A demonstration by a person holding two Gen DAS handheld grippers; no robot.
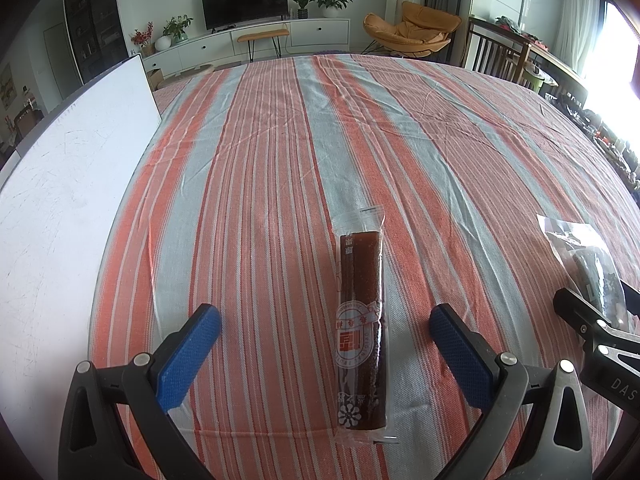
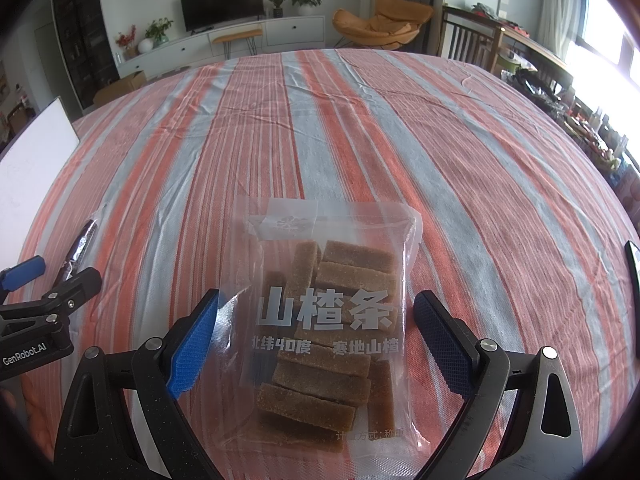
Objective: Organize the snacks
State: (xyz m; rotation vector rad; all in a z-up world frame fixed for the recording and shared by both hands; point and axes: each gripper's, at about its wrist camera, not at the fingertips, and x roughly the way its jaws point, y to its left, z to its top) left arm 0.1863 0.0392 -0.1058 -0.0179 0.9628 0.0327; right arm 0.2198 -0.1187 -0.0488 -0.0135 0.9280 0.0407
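White board (image 1: pixel 68 184) lies far left on the striped cloth (image 1: pixel 400 140). L gripper (image 1: pixel 325 330) is spread wide w/ a long clear pack of dark fruit bar (image 1: pixel 362 320) flat between its fingers. R gripper (image 2: pixel 316 330) is spread too, round a clear bag of brown snack sticks (image 2: pixel 328 320).

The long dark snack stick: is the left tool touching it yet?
Apart. The left wrist view shows striped cloth on both sides between the left tool's open blue fingers and the snack stick.
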